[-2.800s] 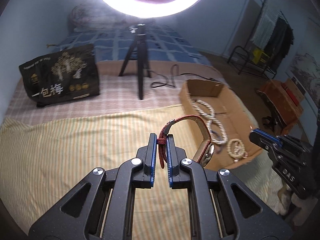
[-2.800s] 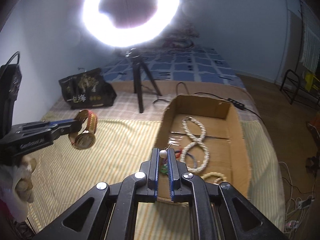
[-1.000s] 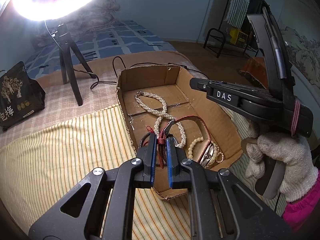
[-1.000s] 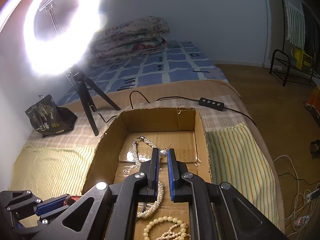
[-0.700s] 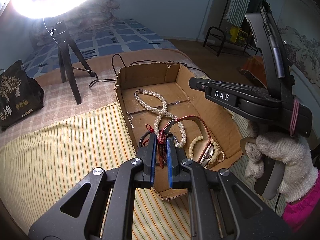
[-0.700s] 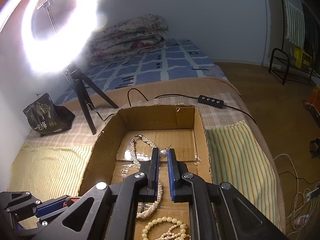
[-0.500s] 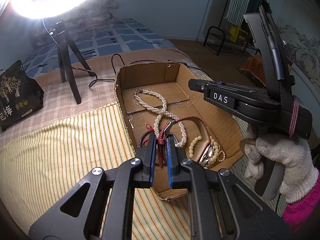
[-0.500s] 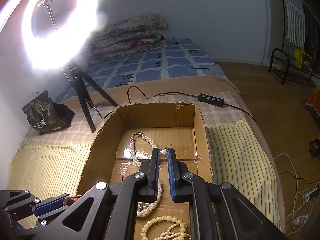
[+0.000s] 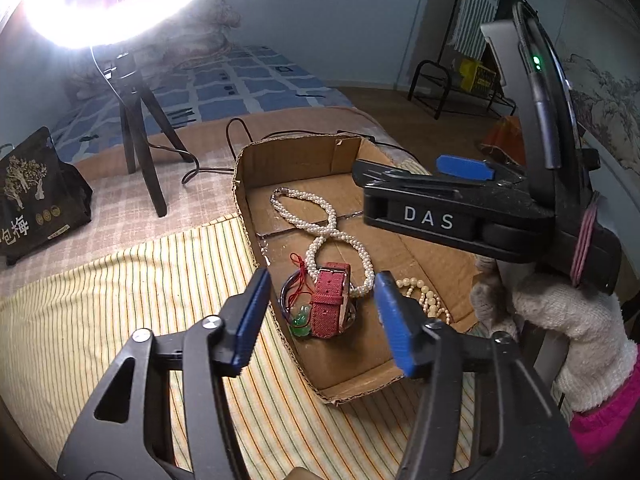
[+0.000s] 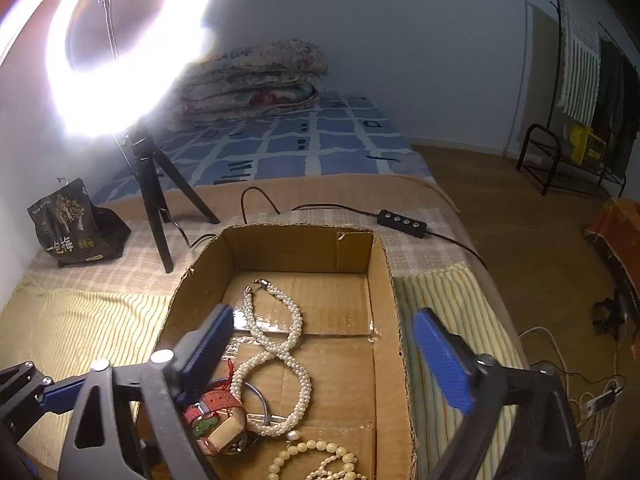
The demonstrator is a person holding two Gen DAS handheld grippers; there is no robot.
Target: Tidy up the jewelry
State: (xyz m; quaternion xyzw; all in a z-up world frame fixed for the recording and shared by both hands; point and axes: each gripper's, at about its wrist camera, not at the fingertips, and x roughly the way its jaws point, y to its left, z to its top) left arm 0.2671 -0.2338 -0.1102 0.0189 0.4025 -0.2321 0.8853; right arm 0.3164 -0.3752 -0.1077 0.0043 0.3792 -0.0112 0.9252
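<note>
Both grippers hang over the near end of the cardboard box [image 9: 280,160], and the step in hand is the release: each pair of jaws is swinging apart with nothing between the pads. Below the left gripper [image 9: 324,320], in the gap between its jaws, the red-strapped watch [image 9: 330,300] lies on the box floor, with a small green pendant on a red cord [image 9: 301,316] touching its left side and a dark bangle [image 9: 286,292] curving behind that. Just past the right jaw sits a string of cream beads [image 9: 424,296]. From the right wrist view the right gripper [image 10: 332,354] stands very wide; the watch shows under its left jaw, a single loose pearl [image 10: 293,436] lies on the cardboard just beyond the watch, touching nothing, and the cream beads run off the bottom edge. Farther on, between and beyond both pairs of jaws, the white pearl necklace [image 10: 276,344] lies in a figure-eight toward the far wall of the box. The gloved hand [image 9: 560,320] carrying the right gripper is seen to the right of the left jaws. Beyond the box lie the striped cloth [image 9: 120,300] on the bed, a tripod [image 10: 156,200] under a ring light [image 10: 120,40], and a black printed bag [image 10: 76,220]. As I judge it, this drop is done, and no jewelry shows outside the box; the next move calls for lifting both grippers straight up, clear of the strap and cord, so nothing snags on the way out.
</note>
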